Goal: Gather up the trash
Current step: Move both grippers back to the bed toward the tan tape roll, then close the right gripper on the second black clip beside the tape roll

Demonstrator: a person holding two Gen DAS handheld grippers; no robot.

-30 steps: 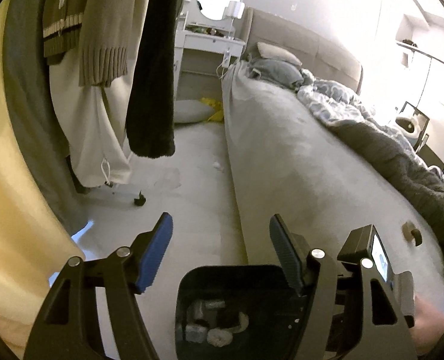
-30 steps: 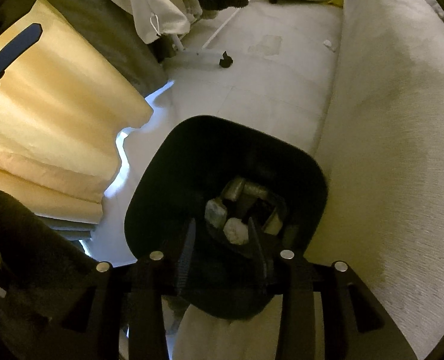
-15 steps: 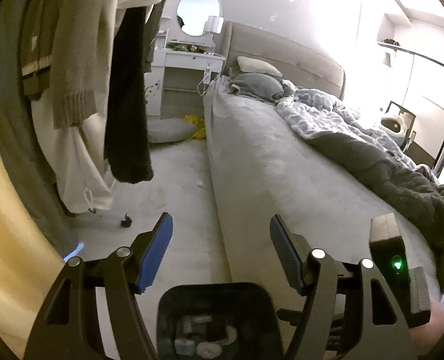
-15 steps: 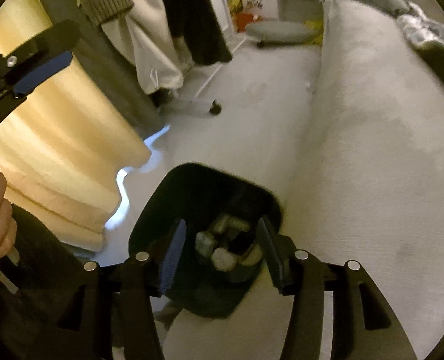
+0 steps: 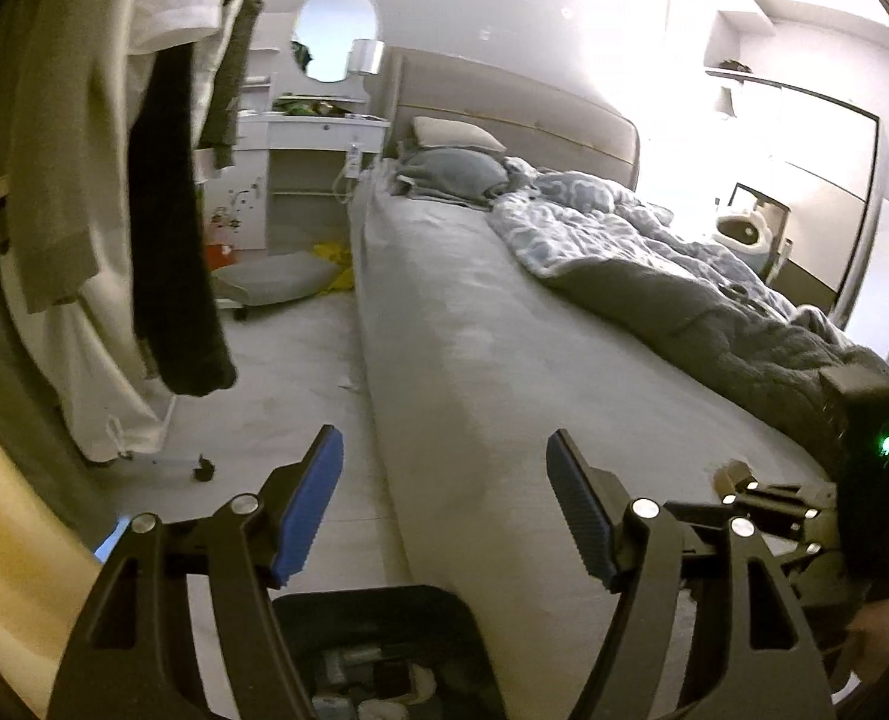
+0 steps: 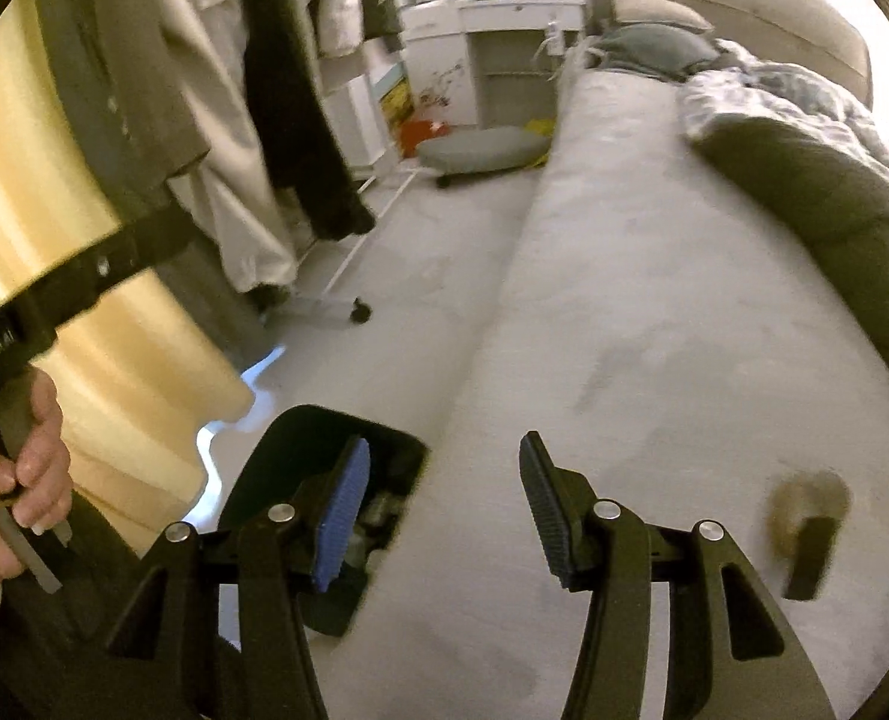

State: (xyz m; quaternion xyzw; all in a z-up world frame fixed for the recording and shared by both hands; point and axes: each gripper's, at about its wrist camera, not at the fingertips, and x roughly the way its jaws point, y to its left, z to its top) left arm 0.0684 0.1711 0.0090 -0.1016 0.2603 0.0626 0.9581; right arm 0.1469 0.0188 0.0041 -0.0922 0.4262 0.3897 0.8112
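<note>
A black trash bin [image 5: 378, 648] stands on the floor beside the bed and holds several crumpled pieces of trash [image 5: 384, 690]. It also shows in the right wrist view [image 6: 300, 462], partly behind my fingers. My left gripper [image 5: 441, 504] is open and empty, raised above the bin and pointing along the bed edge. My right gripper [image 6: 438, 510] is open and empty, over the bed's edge just right of the bin. A small brownish object with a dark part [image 6: 807, 516] lies on the bed sheet to its right. A small white scrap [image 5: 348, 385] lies on the floor by the bed.
The grey bed [image 5: 504, 360] with rumpled duvet [image 5: 654, 276] fills the right. Clothes hang on a wheeled rack [image 5: 162, 240] at left, next to a yellow curtain [image 6: 84, 300]. A grey cushion [image 5: 270, 279] and white vanity [image 5: 306, 138] stand at the far end.
Both grippers rose and tilted up from the bin. The right gripper's jaws opened wider and swung right over the bed, bringing the brownish object into view.
</note>
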